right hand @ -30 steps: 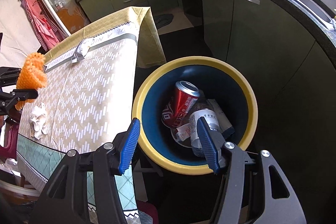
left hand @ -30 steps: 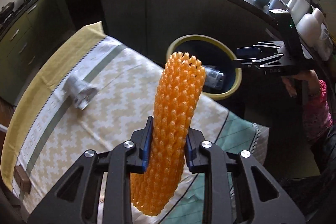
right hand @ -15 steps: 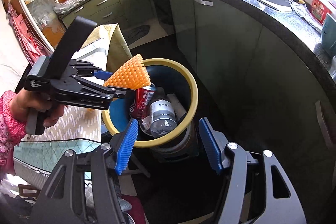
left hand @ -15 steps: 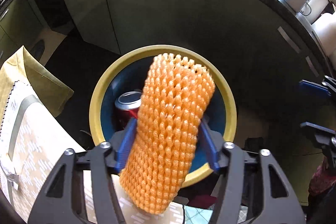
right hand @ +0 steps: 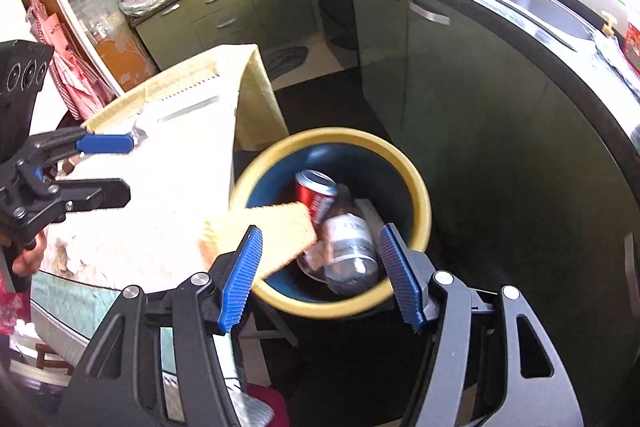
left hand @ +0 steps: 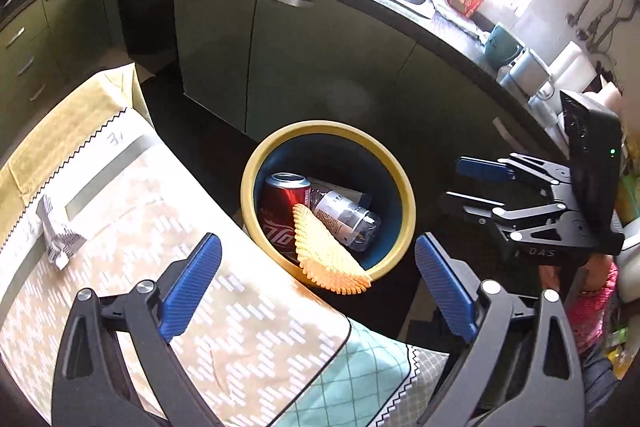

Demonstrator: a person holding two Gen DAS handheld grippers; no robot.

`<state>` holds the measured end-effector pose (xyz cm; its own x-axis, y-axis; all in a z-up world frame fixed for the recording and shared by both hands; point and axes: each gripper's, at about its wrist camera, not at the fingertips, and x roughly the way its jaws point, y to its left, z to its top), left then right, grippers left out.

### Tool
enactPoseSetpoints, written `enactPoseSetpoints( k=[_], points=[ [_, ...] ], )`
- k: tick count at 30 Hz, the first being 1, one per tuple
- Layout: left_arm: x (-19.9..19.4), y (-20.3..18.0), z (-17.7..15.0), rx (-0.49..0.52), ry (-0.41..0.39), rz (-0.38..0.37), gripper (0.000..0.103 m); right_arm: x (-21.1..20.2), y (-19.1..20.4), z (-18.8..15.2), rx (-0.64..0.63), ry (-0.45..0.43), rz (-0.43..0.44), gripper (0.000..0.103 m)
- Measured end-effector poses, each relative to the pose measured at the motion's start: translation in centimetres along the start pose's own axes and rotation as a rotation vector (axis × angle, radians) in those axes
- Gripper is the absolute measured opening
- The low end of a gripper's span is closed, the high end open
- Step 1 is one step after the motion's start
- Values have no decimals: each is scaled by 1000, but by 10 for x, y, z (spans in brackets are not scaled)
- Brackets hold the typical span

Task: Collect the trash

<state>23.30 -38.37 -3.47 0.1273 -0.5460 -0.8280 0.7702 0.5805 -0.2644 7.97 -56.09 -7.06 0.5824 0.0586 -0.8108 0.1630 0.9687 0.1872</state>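
Both grippers, left and right, gape empty. The net straddles the bin rim at 6 o'clock. It wants a nudge inward.

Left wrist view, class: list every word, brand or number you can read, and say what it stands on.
"DAS": black body of the right gripper.
White script on the red drink can in the yellow-rimmed blue bin: not readable.
Label on the clear plastic bottle: too small.
Marks on the patterned tablecloth: too blurred.
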Motion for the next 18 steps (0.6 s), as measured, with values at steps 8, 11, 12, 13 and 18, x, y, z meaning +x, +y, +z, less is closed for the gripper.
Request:
enactPoseSetpoints(
  k=[8, 11, 12, 13, 18],
  points=[
    [-90, 33, -66, -91, -190, 117, 93, 28, 74, 23, -165, 97, 75, 65],
    [-110, 55, -107, -167, -207, 135, 93, 48, 101, 11, -280, 157, 8, 66],
    [-113, 62, -121, -189, -207, 148, 93, 54, 106, 7, -310, 168, -35, 66],
    [-115, 68, -134, -205, -204, 159, 93, 59, 108, 2, -328, 184, -56, 66],
    [-130, 93, -189, -290, -208, 220, 93, 80, 105, -19, -367, 233, -120, 44]
  ],
)
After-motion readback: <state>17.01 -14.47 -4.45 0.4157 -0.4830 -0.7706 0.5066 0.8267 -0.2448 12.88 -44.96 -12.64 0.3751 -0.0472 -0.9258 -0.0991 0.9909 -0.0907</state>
